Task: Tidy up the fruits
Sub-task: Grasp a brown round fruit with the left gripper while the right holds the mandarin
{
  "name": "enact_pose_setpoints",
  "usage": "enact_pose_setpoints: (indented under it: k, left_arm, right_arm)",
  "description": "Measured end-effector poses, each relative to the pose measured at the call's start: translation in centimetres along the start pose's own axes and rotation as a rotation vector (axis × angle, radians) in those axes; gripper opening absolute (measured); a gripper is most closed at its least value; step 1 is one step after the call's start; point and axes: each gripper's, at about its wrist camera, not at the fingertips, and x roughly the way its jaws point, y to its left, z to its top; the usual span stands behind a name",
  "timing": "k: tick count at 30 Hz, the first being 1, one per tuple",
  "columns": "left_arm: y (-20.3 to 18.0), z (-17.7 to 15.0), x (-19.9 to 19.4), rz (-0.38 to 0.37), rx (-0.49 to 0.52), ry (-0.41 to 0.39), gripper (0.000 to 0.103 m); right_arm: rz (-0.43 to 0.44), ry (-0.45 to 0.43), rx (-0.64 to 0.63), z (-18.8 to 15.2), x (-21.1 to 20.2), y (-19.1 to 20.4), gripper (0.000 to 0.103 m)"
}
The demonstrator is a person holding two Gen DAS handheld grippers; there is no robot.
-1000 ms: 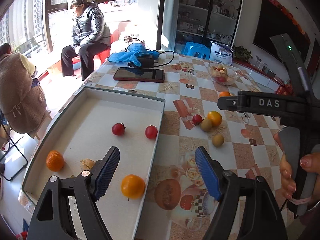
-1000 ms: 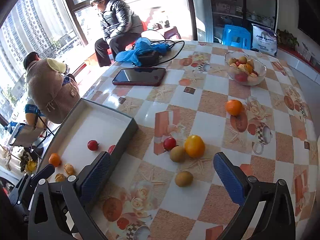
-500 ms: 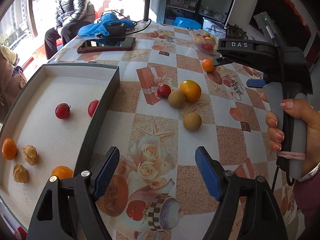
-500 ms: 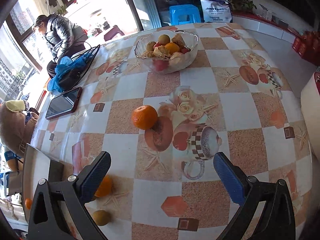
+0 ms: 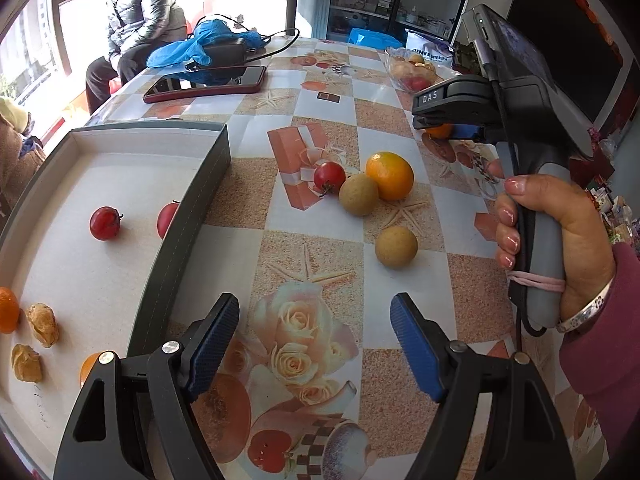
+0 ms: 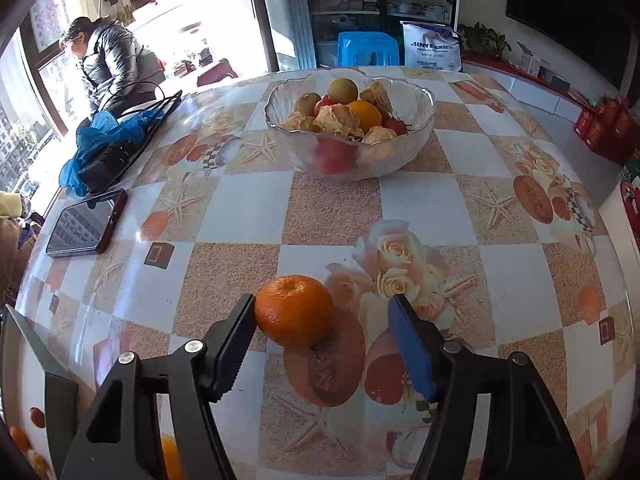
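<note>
The right gripper (image 6: 322,312) has just been closing around the mandarin (image 6: 294,310) mid-worktop (image 6: 240,216), near the glass bowl (image 6: 416,140); only its left finger (image 6: 236,336) touches. An off-centre squeeze could roll it away. The left gripper (image 5: 316,336) hangs released by the tray (image 5: 192,216).

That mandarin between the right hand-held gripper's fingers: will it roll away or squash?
The mandarin looks round, so it may roll if nudged off-centre. Only the left finger seems to touch it now. Its dimpled peel probably gives decent grip, but likely dents under a hard squeeze.
</note>
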Motion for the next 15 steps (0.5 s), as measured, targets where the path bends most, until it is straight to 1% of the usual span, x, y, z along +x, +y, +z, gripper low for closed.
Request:
enact_pose_setpoints:
  k: [3,6,12,14,15]
  left_arm:
    - [-0.3,0.3,0.3,-0.002,-0.001,0.003,0.081]
    - [-1.0,0.8,0.5,-0.001,0.008,-0.008,0.081]
    - [-2.5,1.9,1.8,-0.015,-0.008,-0.013,0.081]
    - [-3.0,2.3,2.2,0.009,-0.005,-0.033,0.075]
    - [-3.3,2.5,2.4,0.018,-0.001,-0.037,0.065]
  right_arm:
    - [0.016,-0.002,0.001,-0.7,-0.6,-0.3,0.036]
    - [0.022,0.01,-0.023,-2.1,-1.6,-1.1,0.036]
    - [0.024,0.023,-0.077,-6.8,-4.9,-3.6,0.036]
    - [0.023,0.02,-0.082,-8.5,-6.1,-4.4,0.036]
    - [0.024,0.018,-0.08,-9.1,-6.6,-4.8,0.036]
